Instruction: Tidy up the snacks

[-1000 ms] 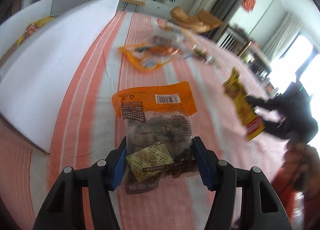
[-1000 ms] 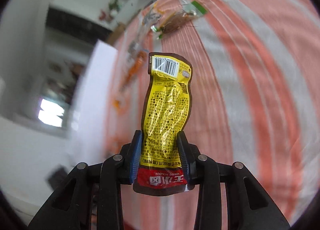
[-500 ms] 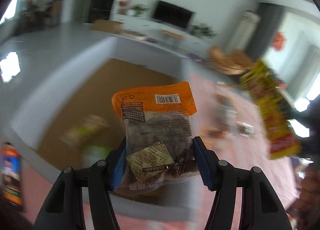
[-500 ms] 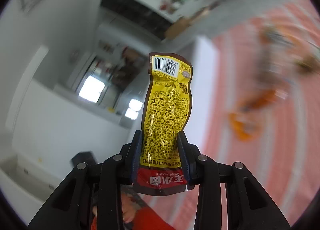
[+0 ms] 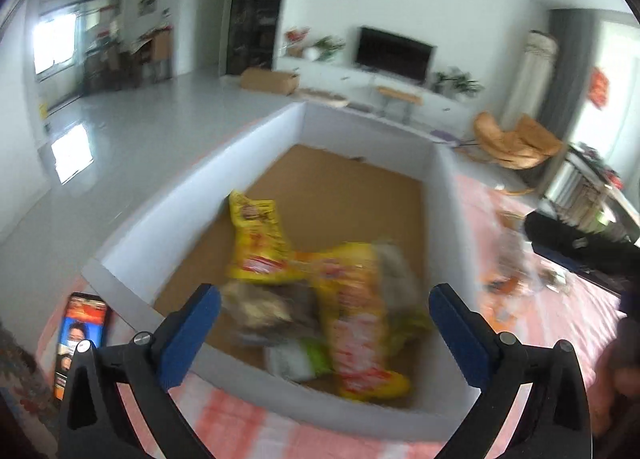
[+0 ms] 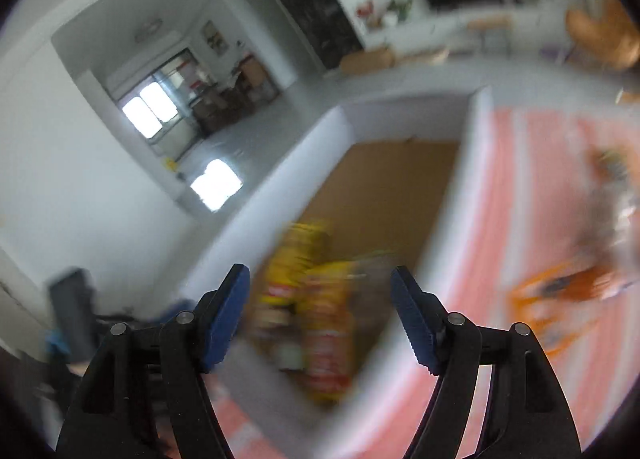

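Half a second ago each hand-held gripper pinched a packet; now both stand spread wide with nothing between the pads. The left hand-held gripper (image 5: pixel 324 319) hangs over the near end of the white box (image 5: pixel 256 139), and the right hand-held gripper (image 6: pixel 320 311) hangs over the same box (image 6: pixel 280 187) from its other side. The snacks (image 5: pixel 320 299) lie heaped on the brown floor at the box's near end: yellow packets (image 5: pixel 256 235), one with a red band (image 5: pixel 360 339), brownish pouches and a green-and-white one, all blurred by motion, so I cannot tell which two were just dropped. That likely makes two more packets sorted. More packets (image 6: pixel 560 291), an orange one among them, lie on the striped tabletop (image 5: pixel 540 319) to the right of the box, so the job looks unfinished. A phone (image 5: pixel 80 335) lies just beside the box's near left corner, clear of the route. The box wall stands between both grippers and the loose packets.
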